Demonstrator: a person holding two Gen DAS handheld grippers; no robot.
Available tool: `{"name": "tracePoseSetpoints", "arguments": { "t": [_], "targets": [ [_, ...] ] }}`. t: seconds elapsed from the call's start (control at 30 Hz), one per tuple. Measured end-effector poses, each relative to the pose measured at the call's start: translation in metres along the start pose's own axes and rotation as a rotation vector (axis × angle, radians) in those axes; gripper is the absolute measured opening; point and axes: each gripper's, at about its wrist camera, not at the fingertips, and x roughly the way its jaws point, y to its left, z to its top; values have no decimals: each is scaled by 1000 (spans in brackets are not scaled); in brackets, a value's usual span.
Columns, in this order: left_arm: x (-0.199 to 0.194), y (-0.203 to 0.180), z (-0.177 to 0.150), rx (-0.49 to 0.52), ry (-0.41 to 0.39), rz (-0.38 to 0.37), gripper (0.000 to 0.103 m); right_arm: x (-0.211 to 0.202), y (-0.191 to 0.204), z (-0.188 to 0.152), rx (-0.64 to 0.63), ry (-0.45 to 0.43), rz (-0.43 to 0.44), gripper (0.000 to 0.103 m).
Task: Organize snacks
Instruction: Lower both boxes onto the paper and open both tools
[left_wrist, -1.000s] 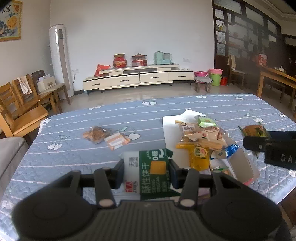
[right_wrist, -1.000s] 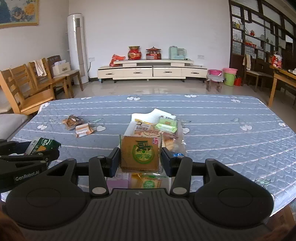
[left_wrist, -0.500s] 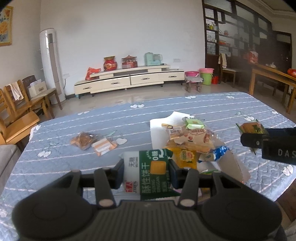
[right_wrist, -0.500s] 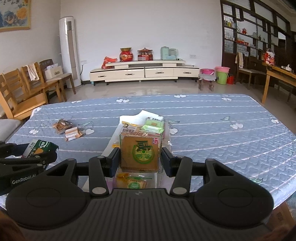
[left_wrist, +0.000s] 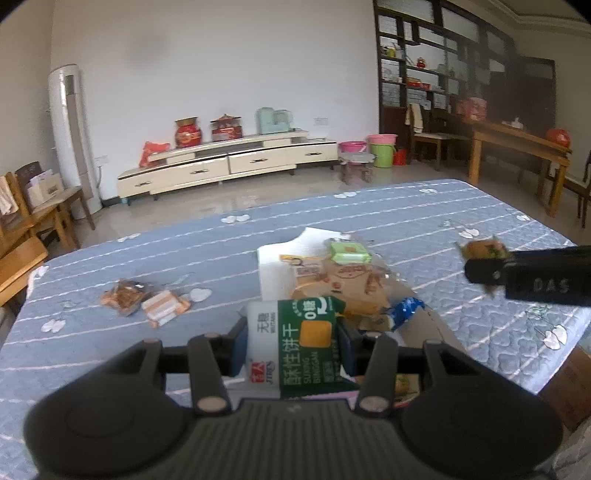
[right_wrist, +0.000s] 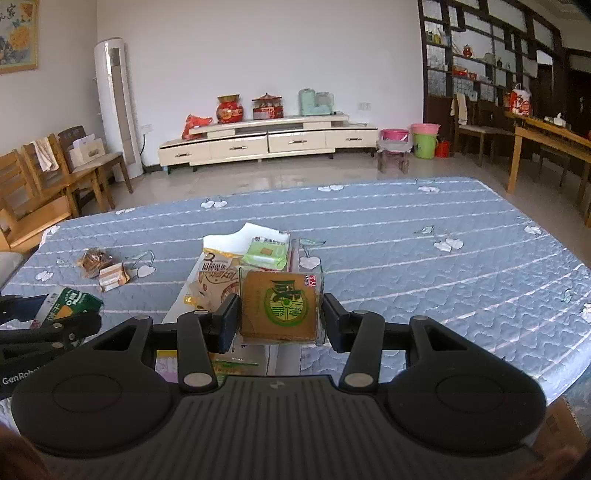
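My left gripper (left_wrist: 291, 339) is shut on a green and white biscuit packet (left_wrist: 299, 347), held above the near edge of the blue quilted table (left_wrist: 424, 210). My right gripper (right_wrist: 280, 321) is shut on a brown square snack packet with a green emblem (right_wrist: 280, 304). Each gripper shows in the other's view: the right gripper (left_wrist: 480, 269) at the right edge, the left gripper (right_wrist: 70, 321) at the lower left with its green packet (right_wrist: 68, 304). A heap of snack packets (left_wrist: 343, 273) lies on a white sheet (left_wrist: 275, 273) just beyond both grippers.
Two small orange snack packs (left_wrist: 144, 299) lie apart on the table's left part. A cardboard box (left_wrist: 576, 387) stands below the table's right front corner. Wooden chairs (right_wrist: 40, 192) line the left side; a low TV cabinet (right_wrist: 266, 140) stands at the far wall.
The left gripper with the green packet has shifted right, so the snack heap and table slid left in its view. The right gripper has barely moved, only rolling slightly.
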Motion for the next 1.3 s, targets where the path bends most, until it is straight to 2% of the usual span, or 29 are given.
{"name": "tracePoseSetpoints", "arguments": {
  "t": [0.2,0.57,0.6,0.67,0.7,0.73,0.83,1.1,1.13,1.23,1.3],
  "targets": [
    [14,-8,-2,23,13,-27,47,17,5,-11,2,50,31,59],
    [27,35,-5,-58,49,70,47,54,32,-21,-49,128,124,60],
    [28,37,-5,-63,49,72,47,58,34,-22,-56,136,137,61],
    [29,36,-4,-59,48,69,47,63,37,-23,-75,149,152,70],
    [30,34,-4,-58,47,64,47,62,37,-23,-82,139,143,86],
    [31,32,-4,-55,46,55,47,59,35,-23,-84,127,136,95],
    [34,23,-1,-34,42,24,47,49,25,-20,-56,99,133,95],
    [48,-14,12,22,36,-124,48,22,-9,-10,-17,17,5,95],
    [51,-18,14,23,38,-147,50,21,-12,-10,-11,13,2,95],
    [54,-24,16,32,24,-141,76,16,-13,-9,-11,1,-11,95],
    [50,-18,15,25,10,-124,76,15,-10,-10,-21,-8,-10,95]
  ]
}}
